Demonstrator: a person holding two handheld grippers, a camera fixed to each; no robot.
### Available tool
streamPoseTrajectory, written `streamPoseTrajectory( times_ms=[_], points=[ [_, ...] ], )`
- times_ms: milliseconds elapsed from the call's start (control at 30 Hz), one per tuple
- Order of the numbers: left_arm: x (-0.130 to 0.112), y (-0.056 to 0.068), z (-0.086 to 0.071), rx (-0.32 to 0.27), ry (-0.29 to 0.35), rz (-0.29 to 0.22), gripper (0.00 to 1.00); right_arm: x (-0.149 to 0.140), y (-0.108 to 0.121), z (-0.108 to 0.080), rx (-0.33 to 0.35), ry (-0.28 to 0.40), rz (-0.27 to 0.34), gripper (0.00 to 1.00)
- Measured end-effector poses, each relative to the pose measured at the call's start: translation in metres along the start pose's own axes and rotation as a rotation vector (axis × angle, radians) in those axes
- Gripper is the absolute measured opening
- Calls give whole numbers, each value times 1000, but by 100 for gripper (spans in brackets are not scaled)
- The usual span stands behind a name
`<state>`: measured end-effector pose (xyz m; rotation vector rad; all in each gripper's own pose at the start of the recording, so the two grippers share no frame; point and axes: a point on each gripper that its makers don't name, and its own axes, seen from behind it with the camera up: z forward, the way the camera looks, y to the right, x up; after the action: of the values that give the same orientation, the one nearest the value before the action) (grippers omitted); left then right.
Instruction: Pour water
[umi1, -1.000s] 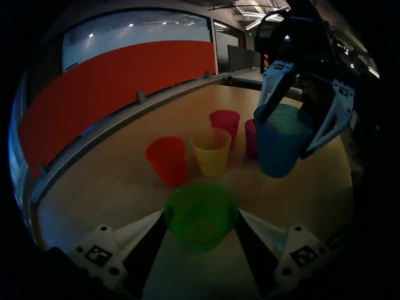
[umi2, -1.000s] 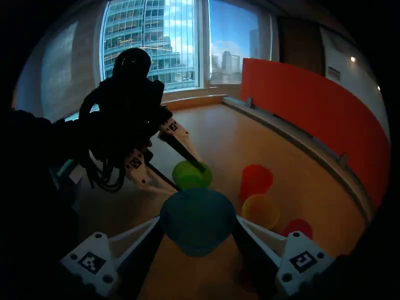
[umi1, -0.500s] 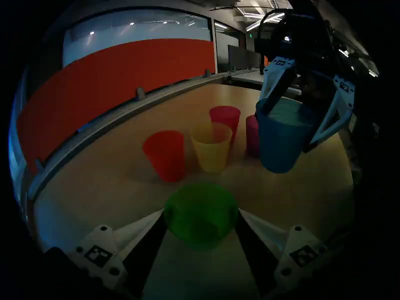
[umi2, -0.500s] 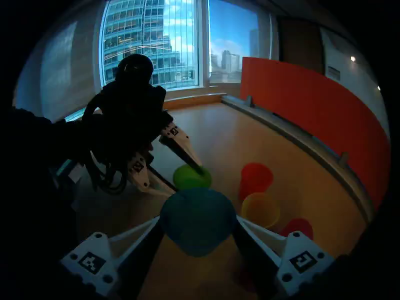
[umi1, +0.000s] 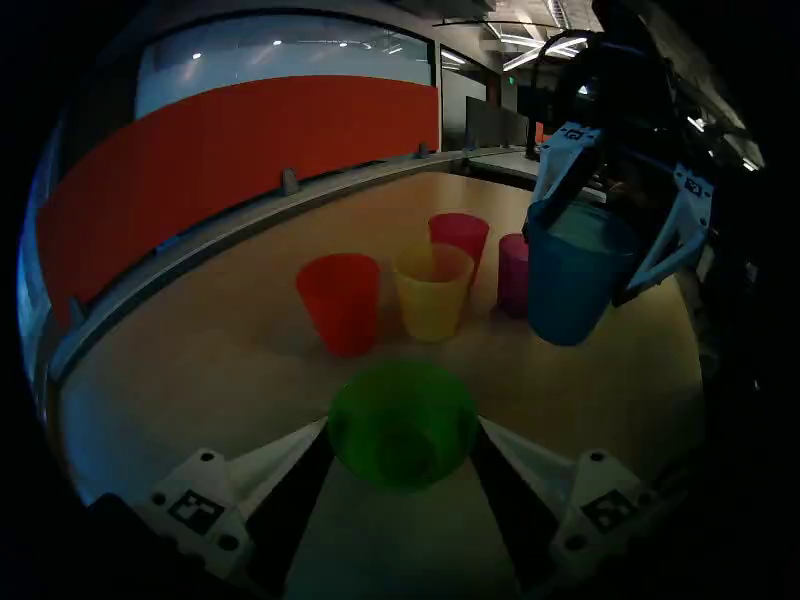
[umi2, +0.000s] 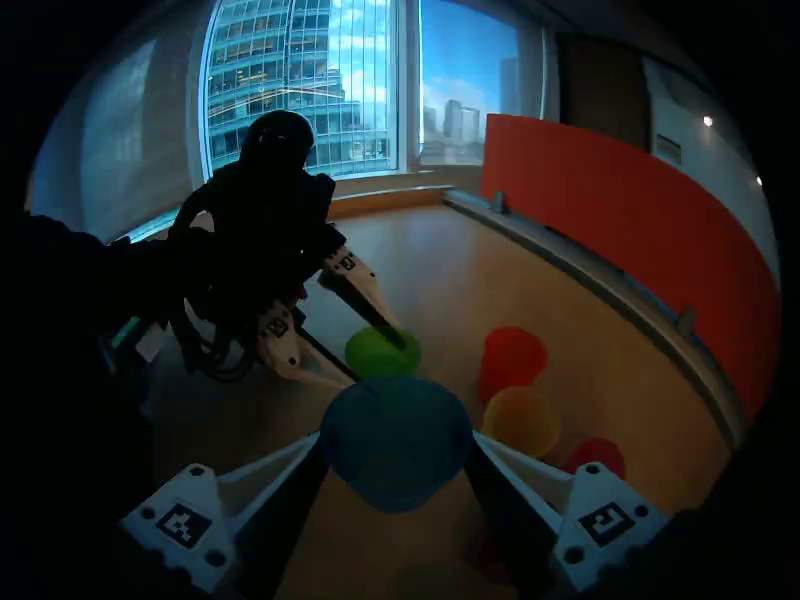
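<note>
On table (umi1: 200, 370), four cups (umi1: 340, 300); aloft, two.

Green cup (umi1: 403, 425): see-through plastic, upright, mouth up, clamped betw. left gripper (umi1: 403, 432) fingers, low over worktop (umi1: 230, 350). Blue cup (umi1: 575, 270): opaque plastic, approx. upright, held clear of worktop in right gripper (umi2: 396, 447), apart from green cup, higher than it.

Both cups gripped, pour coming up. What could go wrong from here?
1. The blue cup, held up in the right gripper, looks close beside the purple cup; a sideways swing could knock it over.
2. It is off to the side of the green cup in the left gripper; tipping early would likely spill onto the table.
</note>
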<state>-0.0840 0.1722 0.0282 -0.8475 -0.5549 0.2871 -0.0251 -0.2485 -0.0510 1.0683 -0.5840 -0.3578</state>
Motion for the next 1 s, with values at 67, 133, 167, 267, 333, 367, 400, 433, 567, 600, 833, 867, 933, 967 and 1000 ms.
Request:
streamPoseTrajectory(
  times_ms=[67,133,167,267,333,367,400,433,567,600,833,867,933,967,1000],
  points=[
    [-1,-1,0,3,-4,2,93,0,-1,0,0,1,0,92],
    [-2,-2,0,10,-7,1,95,-1,-1,1,-1,0,1,92],
    [-2,-3,0,14,-9,1,96,-1,-1,1,-2,0,2,92],
    [-4,-3,-1,11,-18,-10,100,-5,-2,3,-3,-5,4,92],
    [-6,-2,-2,7,-20,-17,100,-8,-3,5,-1,-9,5,92],
    [-6,-1,-3,5,-21,-21,100,-9,-4,6,0,-11,5,92],
    [-7,-2,-4,7,-21,-21,100,-11,-4,7,0,-13,5,92],
    [-8,-2,-6,10,-21,-21,100,-12,-5,8,0,-15,5,92],
    [-12,-3,-11,17,-28,-19,100,-19,-6,14,-3,-21,-4,92],
    [-14,-2,-12,17,-30,-20,100,-20,-7,16,-4,-23,-8,92],
    [-19,-3,-19,28,-34,-20,100,-36,-10,29,-13,-41,-27,92],
    [-19,-3,-20,31,-34,-19,100,-39,-10,31,-15,-44,-29,92],
    [-20,-3,-21,30,-34,-20,100,-44,-11,34,-17,-51,-30,92],
    [-20,-2,-22,29,-34,-20,100,-46,-12,36,-19,-55,-31,92],
    [-20,-2,-23,28,-33,-20,100,-48,-12,38,-19,-57,-30,92]
  ],
)
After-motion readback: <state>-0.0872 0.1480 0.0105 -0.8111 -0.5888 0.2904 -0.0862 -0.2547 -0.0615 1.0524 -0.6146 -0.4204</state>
